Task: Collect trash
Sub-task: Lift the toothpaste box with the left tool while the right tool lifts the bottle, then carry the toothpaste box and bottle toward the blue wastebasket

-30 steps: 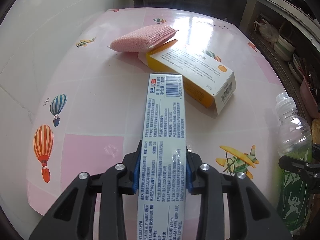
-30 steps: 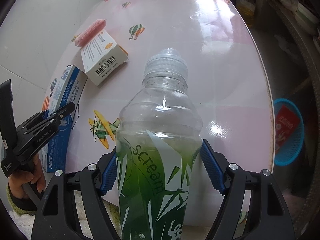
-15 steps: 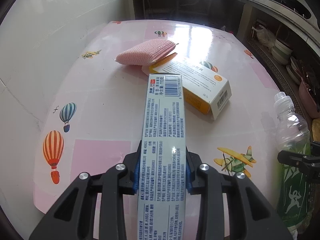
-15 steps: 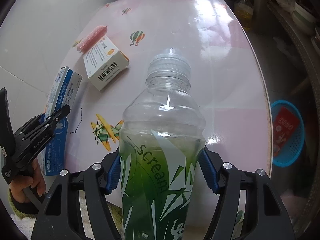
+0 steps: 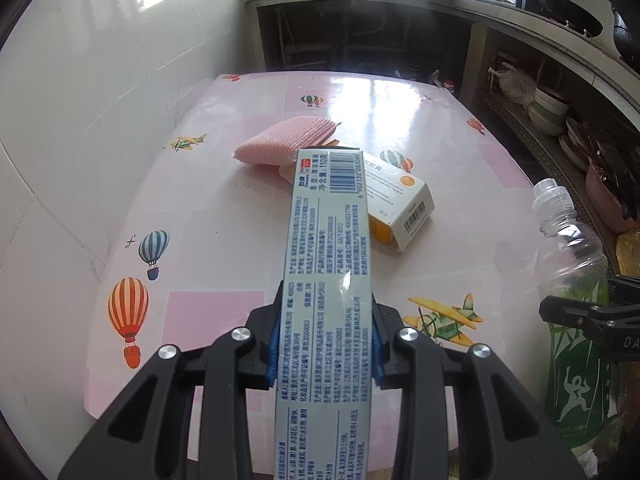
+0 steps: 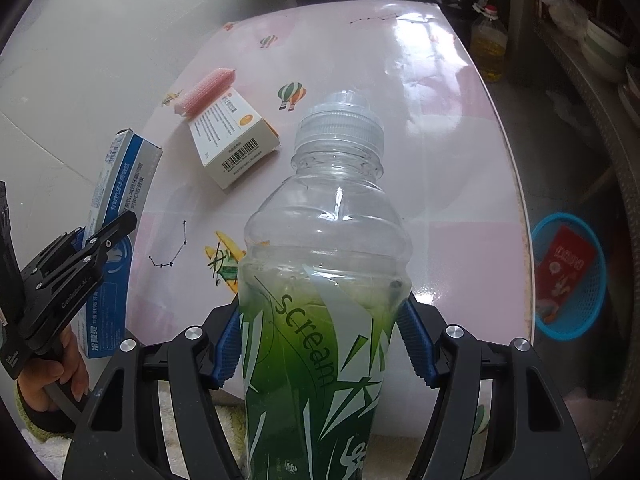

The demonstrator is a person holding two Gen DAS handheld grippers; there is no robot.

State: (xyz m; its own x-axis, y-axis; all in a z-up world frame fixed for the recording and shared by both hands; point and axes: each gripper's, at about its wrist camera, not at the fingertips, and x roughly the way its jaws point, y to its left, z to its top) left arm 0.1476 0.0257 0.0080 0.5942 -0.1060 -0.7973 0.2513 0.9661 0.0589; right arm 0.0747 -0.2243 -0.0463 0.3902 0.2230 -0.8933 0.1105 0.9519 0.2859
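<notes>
A long blue-and-white toothpaste box [image 5: 328, 260] sticks out forward from my left gripper [image 5: 324, 344], which is shut on its two sides and holds it above the pink table [image 5: 224, 216]. The right wrist view shows the same box [image 6: 120, 184] and the left gripper [image 6: 80, 264] at the left, with a hand below. My right gripper [image 6: 320, 340] is shut on a clear plastic bottle [image 6: 324, 280] with a green label. Its blue pads press on the label, and the bottle stands upright, lifted off the table. In the left wrist view the bottle [image 5: 572, 280] is at the right edge.
A white and orange carton [image 5: 404, 204] lies mid-table against a pink sponge [image 5: 284, 140]. On the floor right of the table stands a blue basket [image 6: 572, 276] with a red packet inside. An oil bottle [image 6: 488, 48] and shelves with bowls [image 5: 548, 112] lie beyond.
Both grippers have risen with what they hold, and the table looks farther off. The right jaws came in a little on the bottle at first, then held.
</notes>
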